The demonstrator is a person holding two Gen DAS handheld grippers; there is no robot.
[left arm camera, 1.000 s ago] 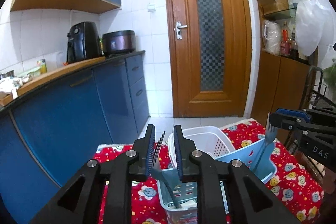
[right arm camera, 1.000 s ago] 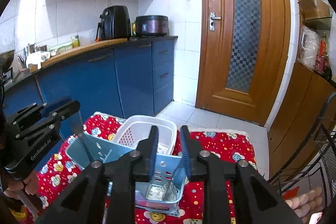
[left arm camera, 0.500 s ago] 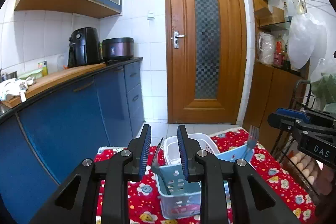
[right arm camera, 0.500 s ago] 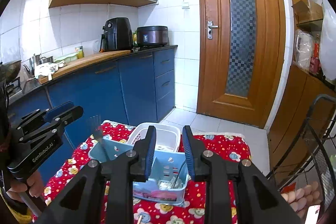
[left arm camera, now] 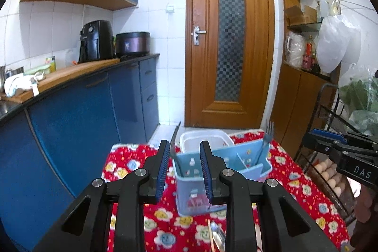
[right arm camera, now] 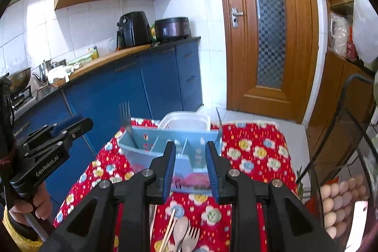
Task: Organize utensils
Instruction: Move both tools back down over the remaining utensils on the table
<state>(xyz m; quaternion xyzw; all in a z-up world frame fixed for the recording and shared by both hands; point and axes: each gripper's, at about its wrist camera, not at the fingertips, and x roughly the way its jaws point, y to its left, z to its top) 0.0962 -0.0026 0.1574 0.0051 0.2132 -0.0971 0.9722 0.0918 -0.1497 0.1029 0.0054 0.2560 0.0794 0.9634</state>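
Both forks are already stowed, so by my reading the step in hand is the gap between one drop and the next pick-up. The left claw (left arm camera: 184, 171) has just been opening; its blue pads stand apart with nothing pressed between them, and the holder is only seen through the gap. The right claw (right arm camera: 191, 169) is likewise released and empty. On the bench, covered by a red flowered cloth (right arm camera: 259, 152), the light-blue utensil holder (right arm camera: 165, 143) stands upright with divided compartments. One fork (right arm camera: 126, 119) leans tines-up in the compartment at the holder's 9 o'clock end in the right wrist view, and a second fork (left arm camera: 265, 145) stands at the opposite end, at 3 o'clock in the left wrist view. A white basket (left arm camera: 205, 138) sits just behind the holder at 12 o'clock; what it holds I cannot tell. Loose pieces remain at 6 o'clock, near the person: a spoon (right arm camera: 180, 232), another fork (right arm camera: 191, 240) and chopsticks (right arm camera: 169, 228) lying on the cloth under the right claw. The next move likely calls for tipping one claw down toward these, closing on a single handle, and carrying it to a free compartment.
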